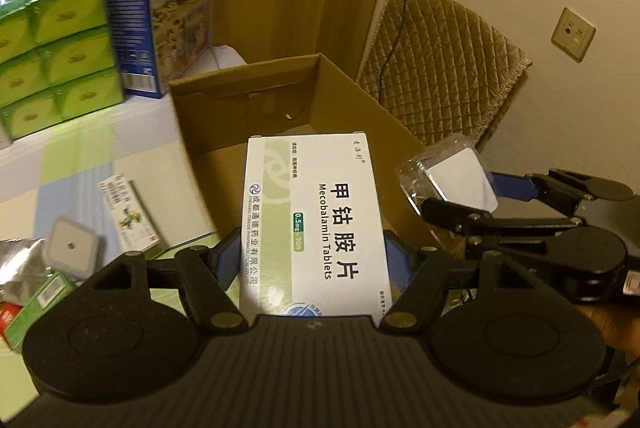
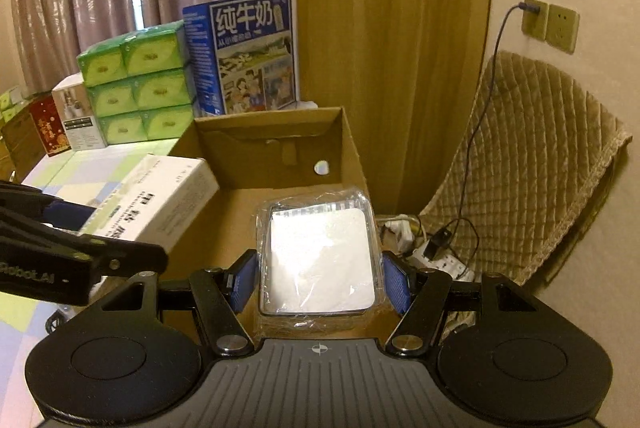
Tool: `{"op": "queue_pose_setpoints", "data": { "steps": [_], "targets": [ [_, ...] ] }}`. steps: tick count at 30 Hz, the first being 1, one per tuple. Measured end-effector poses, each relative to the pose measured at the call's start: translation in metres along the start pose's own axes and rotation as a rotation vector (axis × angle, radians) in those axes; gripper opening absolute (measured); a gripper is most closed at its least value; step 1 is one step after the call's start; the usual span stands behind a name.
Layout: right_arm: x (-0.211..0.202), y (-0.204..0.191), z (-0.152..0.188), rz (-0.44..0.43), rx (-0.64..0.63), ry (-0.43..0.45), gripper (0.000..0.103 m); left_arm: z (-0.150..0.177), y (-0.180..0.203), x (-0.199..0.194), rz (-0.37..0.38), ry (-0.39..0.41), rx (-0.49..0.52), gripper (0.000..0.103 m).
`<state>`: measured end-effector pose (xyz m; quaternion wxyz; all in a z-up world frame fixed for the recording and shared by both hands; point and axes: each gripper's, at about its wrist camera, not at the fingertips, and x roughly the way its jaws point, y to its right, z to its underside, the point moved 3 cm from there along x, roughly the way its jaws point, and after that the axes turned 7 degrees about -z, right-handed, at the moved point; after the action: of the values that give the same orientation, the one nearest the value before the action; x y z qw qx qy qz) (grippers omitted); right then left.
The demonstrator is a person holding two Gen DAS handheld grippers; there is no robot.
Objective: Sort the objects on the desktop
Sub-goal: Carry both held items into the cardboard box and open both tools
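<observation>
My left gripper [image 1: 314, 264] is shut on a white and green Mecobalamin tablet box [image 1: 316, 224] and holds it over the near edge of the open cardboard box [image 1: 240, 99]. My right gripper [image 2: 320, 286] is shut on a white square object in clear plastic wrap [image 2: 320, 260], also over the cardboard box [image 2: 344, 155]. The wrapped object shows in the left wrist view [image 1: 452, 171] to the right of the tablet box. The tablet box shows in the right wrist view [image 2: 156, 199] at left.
Loose items lie on the table at left: a small medicine box [image 1: 128, 214], a grey square item [image 1: 72, 248], a foil pack [image 1: 20, 264]. Green tissue packs [image 2: 136, 91] and a blue milk carton box [image 2: 248, 55] stand behind. A padded chair [image 2: 532, 163] and power strip [image 2: 440, 256] are at right.
</observation>
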<state>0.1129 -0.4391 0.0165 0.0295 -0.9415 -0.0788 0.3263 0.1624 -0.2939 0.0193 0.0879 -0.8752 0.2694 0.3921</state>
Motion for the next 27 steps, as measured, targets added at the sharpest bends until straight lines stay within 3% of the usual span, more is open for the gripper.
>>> {"op": "queue_pose_setpoints", "data": {
  "steps": [2,5,12,16,27],
  "targets": [
    [0.004,0.003,0.000,-0.003,0.004,-0.005,0.062,-0.001,0.003,0.009,0.011,-0.003,-0.002,0.067],
    [0.008,0.005,0.002,-0.007,0.004,-0.015,0.062,-0.001,0.003,0.015,-0.001,0.003,-0.009,0.080],
    [0.013,0.003,0.005,-0.052,0.043,-0.012,0.062,0.006,-0.014,-0.002,-0.033,0.032,-0.027,0.080],
    [0.004,0.002,0.000,-0.084,0.096,0.029,0.077,0.012,-0.029,-0.020,-0.052,0.049,-0.050,0.080],
    [-0.043,-0.037,-0.006,-0.120,0.065,0.078,0.084,0.050,-0.084,-0.083,-0.158,0.063,-0.117,0.084]
  ]
}}
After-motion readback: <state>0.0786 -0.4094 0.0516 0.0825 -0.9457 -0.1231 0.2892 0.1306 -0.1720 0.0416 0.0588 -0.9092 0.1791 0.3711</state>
